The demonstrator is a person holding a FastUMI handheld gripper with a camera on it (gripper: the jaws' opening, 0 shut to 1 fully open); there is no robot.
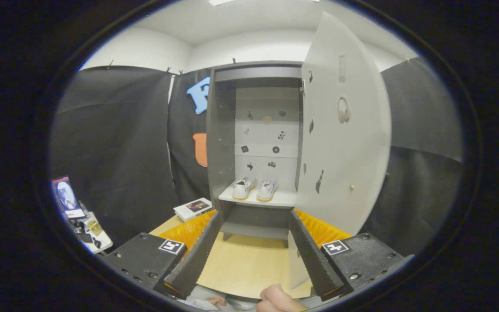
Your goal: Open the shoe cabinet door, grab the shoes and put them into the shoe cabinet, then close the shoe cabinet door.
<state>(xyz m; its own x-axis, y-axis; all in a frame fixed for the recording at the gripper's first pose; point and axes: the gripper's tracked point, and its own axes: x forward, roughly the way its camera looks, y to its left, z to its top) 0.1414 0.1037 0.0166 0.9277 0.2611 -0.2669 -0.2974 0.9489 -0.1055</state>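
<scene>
Gripper view, near to far. At the lower centre of the frame a fingertip of the person's hand (277, 299) shows just behind the tool (254, 255), whose two fingers (197, 251) stand spread wide apart with nothing between them but pale wood floor (245, 264); the tool is released and carries nothing. Beyond the fingers, at the centre of the frame, stands the shoe cabinet (221, 143). Its door (345, 130) is swung fully open toward the right, and the door's lower edge lies close beside the right finger. The pair of shoes (254, 189) sits side by side on the white shelf (284, 199) inside, toes outward, near the shelf's front lip. At the left of the cabinet's foot lies a book (193, 209); at the lower left of the frame a small bench (95, 236) holds a screen and loose items.

Judged from this layout, the closing of the door is what remains. Risks:

- The right finger may catch the door's bottom edge instead of its face, because the two are already so near.
- A hard push may slam the door and jolt the shoes forward (they sit close to the lip), so that a toe blocks the closing.
- The open fingers may straddle the door's edge and get pinched against the frame.
</scene>
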